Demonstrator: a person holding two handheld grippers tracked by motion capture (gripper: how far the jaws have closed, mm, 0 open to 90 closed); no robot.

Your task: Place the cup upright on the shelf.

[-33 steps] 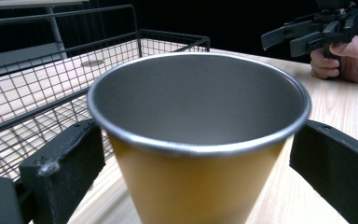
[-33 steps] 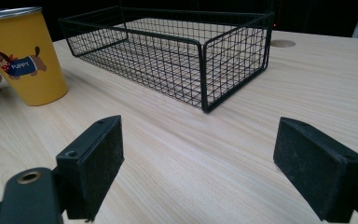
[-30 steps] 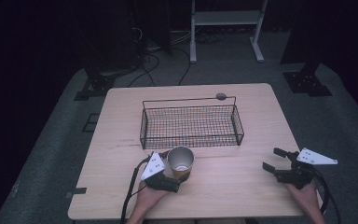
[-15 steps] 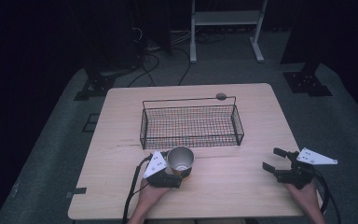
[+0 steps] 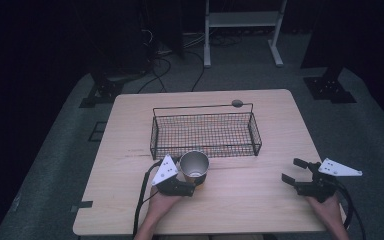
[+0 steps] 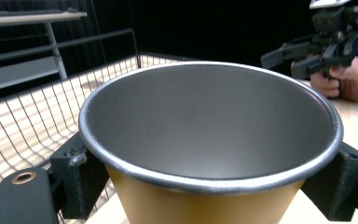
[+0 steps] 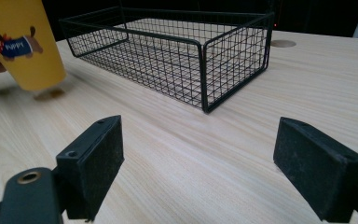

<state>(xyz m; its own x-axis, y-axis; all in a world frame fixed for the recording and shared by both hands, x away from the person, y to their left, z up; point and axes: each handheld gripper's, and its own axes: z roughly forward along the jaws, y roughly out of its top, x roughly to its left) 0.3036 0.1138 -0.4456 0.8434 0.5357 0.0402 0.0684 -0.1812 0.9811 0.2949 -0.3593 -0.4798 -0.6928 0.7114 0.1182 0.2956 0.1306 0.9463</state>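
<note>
**Cup lifted clear of the surface, basket just ahead**

The left gripper (image 5: 189, 186) has its fingers (image 6: 77, 175) closed on either side of the yellow cup (image 5: 195, 166), just under its steel rim. In the right gripper view the cup (image 7: 25, 42) hangs slightly tilted with a shadow beneath its base, so it is off the surface (image 5: 260, 210) rather than standing on it. Compared with a second ago, the cup has shifted only a little in the high view: it sat beside the gripper's grey plate then and sits there now, a touch nearer the wire basket (image 5: 205, 134). The change, then, is small, a grip taken and a lift begun rather than a carry.

The cup is now just beside the basket's near wall, toward its left half, and outside it. My judgement is that the next move is up and over that wall, with the base needing to clear the top wire.

The right gripper (image 5: 300, 176) rests well apart near the right edge, its fingers (image 7: 93, 163) spread wide and holding nothing.
</note>
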